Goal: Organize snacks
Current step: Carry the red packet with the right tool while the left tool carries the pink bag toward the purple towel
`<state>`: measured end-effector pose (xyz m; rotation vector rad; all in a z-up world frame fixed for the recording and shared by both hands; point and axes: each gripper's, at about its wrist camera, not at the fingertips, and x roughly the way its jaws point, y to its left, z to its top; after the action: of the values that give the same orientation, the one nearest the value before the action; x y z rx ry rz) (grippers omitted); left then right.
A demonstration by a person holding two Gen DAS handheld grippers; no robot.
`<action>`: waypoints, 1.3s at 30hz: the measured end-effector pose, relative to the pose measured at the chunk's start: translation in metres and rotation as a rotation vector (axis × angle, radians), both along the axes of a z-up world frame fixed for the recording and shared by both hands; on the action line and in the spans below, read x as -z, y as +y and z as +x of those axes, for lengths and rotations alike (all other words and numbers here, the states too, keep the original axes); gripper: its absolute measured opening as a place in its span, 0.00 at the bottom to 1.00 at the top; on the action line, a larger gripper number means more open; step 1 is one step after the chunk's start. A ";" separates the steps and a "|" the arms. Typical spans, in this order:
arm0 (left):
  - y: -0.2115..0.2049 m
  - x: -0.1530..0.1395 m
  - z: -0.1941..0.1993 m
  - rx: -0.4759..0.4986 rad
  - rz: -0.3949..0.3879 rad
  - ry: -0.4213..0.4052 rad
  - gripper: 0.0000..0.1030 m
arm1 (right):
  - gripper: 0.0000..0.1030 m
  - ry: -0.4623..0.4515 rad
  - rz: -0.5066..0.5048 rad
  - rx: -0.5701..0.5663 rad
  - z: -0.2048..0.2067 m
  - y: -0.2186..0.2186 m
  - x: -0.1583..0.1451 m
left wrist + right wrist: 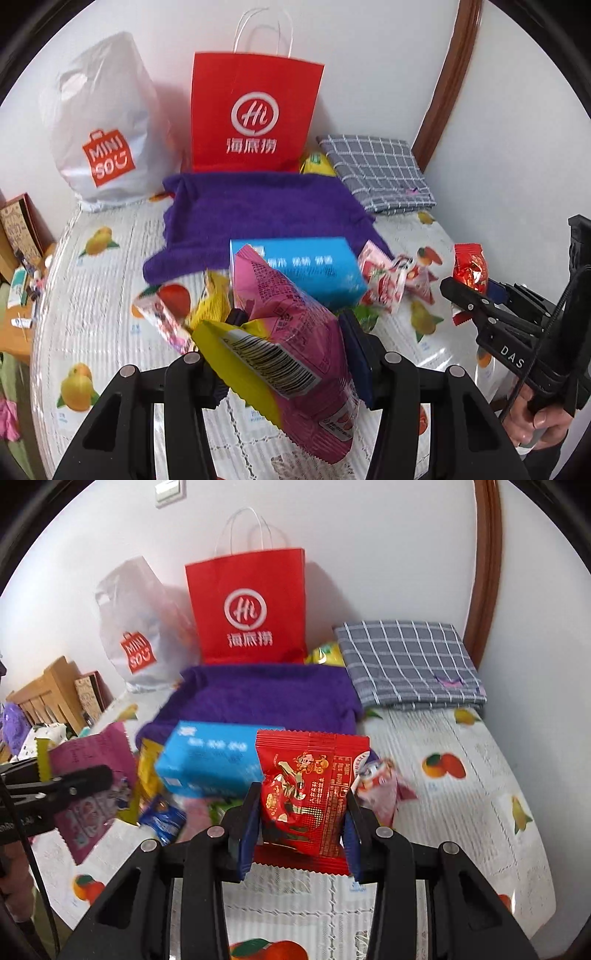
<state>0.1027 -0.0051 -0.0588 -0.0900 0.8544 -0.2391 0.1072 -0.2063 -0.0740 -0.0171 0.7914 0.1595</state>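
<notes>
Left tool (pixel 291 325) clenched on pink packet (pixel 295 332), long axis pointing away; right tool (pixel 301 812) clamping upright red packet (pixel 314 794).

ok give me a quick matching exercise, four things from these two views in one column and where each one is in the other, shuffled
Things
1. pink and yellow snack bag
2. red snack packet
3. red paper bag
4. blue box

Places
A. standing against the wall behind the purple cloth
B. between the fingers of the right gripper
C. lying on the table among loose snacks
D. between the fingers of the left gripper

Pairs: 1-D, 2-B, 3-A, 4-C
</notes>
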 end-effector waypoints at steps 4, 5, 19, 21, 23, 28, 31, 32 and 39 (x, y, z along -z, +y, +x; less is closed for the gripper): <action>-0.003 -0.018 0.004 0.002 0.007 -0.029 0.49 | 0.38 -0.018 0.006 -0.005 0.005 0.006 -0.014; -0.003 -0.021 0.006 0.004 0.008 -0.037 0.49 | 0.38 -0.020 0.007 -0.006 0.006 0.007 -0.017; -0.001 -0.050 0.037 -0.011 -0.002 -0.073 0.48 | 0.38 -0.056 0.033 -0.005 0.035 0.014 -0.048; 0.001 -0.053 0.044 -0.014 -0.011 -0.075 0.48 | 0.38 -0.064 0.035 -0.008 0.041 0.016 -0.052; 0.003 -0.054 0.052 -0.019 -0.015 -0.074 0.49 | 0.38 -0.070 0.032 -0.011 0.046 0.018 -0.055; 0.008 -0.059 0.073 -0.032 -0.026 -0.075 0.48 | 0.38 -0.077 0.028 -0.020 0.067 0.025 -0.058; 0.011 -0.060 0.087 -0.037 -0.037 -0.070 0.48 | 0.38 -0.074 0.031 -0.020 0.081 0.027 -0.058; 0.011 -0.061 0.092 -0.037 -0.040 -0.067 0.48 | 0.38 -0.073 0.033 -0.020 0.085 0.028 -0.058; 0.012 -0.056 0.124 -0.042 -0.039 -0.059 0.48 | 0.38 -0.080 0.025 -0.032 0.115 0.036 -0.053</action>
<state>0.2263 0.0072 -0.0029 -0.1360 0.7886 -0.2181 0.2227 -0.1704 -0.0209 -0.0121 0.7095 0.1982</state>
